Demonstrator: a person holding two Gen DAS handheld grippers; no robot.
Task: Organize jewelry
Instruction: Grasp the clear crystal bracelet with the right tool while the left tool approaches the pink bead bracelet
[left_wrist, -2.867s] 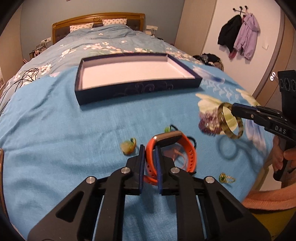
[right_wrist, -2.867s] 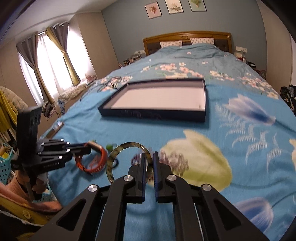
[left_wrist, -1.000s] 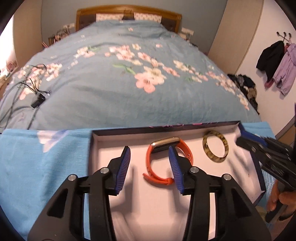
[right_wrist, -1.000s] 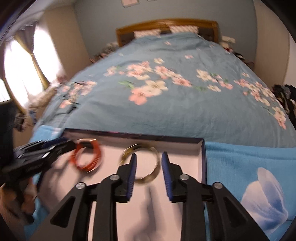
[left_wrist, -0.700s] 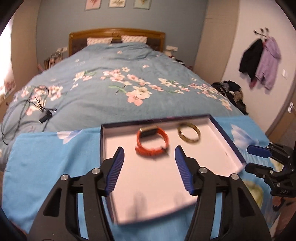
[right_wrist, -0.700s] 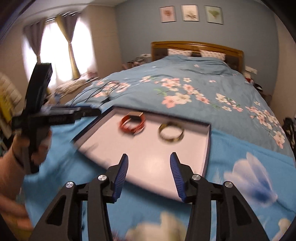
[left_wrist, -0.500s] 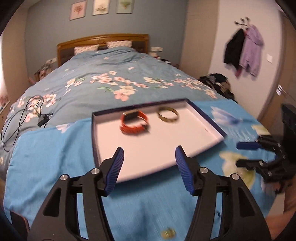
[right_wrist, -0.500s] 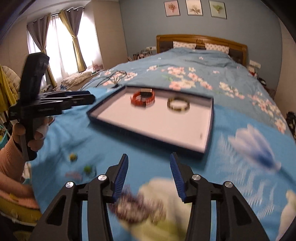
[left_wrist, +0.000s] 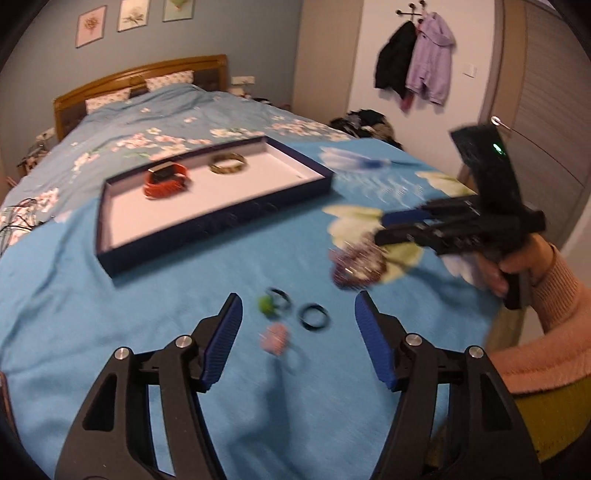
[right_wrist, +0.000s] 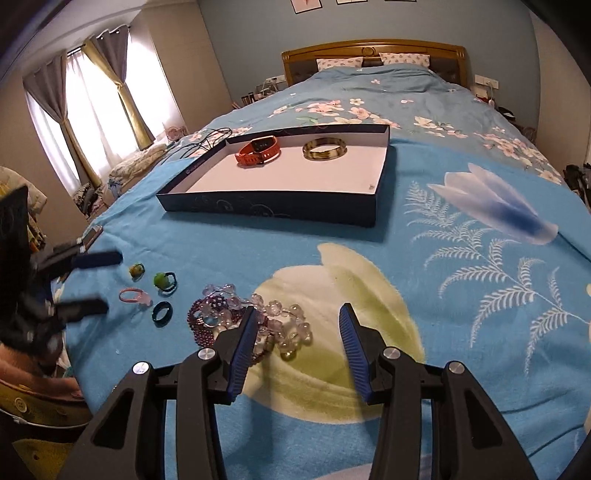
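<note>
- Jewelry is split: an orange smartwatch (right_wrist: 258, 150) and a tortoiseshell bangle (right_wrist: 324, 148) lie side by side, apart, at the far end of the navy tray (right_wrist: 273, 211) on the blue bedspread (right_wrist: 424, 258)
- Beaded bracelets (right_wrist: 236, 317), a black ring (right_wrist: 162, 313), a pink ring (right_wrist: 135, 296) and a green-topped ring (right_wrist: 164, 280) lie loose on the bedspread, nearer than the tray
- Left gripper (left_wrist: 298, 332) has just been opening; its jaws stand wide and empty above the small rings
- Right gripper (right_wrist: 295, 332) has also just been opening; empty, jaws apart, its left finger over the beaded bracelets
</note>
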